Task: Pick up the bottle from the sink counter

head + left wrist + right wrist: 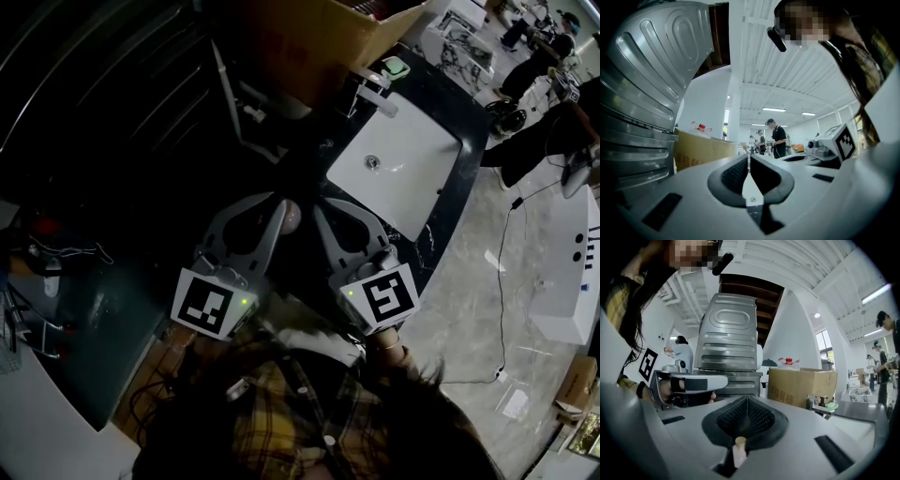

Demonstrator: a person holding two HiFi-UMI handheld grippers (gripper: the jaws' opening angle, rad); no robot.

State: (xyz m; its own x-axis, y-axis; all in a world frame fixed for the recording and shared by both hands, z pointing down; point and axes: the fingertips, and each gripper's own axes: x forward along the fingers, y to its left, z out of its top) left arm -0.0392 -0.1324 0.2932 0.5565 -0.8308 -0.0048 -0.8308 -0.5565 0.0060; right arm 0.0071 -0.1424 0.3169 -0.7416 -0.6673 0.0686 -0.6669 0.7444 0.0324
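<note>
The right claw (pixel 747 400) is closed, with a small cork-topped bottle (pixel 739 452) standing upright at the root of its jaws. The left claw (pixel 749 158) is closed and empty.

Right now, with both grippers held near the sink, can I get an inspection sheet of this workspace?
Surface: dark counter with a white sink set in it.
Job's things: small capped bottle, upright at the root of the right gripper's jaws.
Clutter: faucet, green object beside it, cardboard box behind.
Grippers: left gripper shut, empty; right gripper shut on the bottle, pad tips meeting beyond it.
Cables: black cable trailing on the floor beside the counter.
Surroundings: ribbed metal appliance; people at benches behind.
</note>
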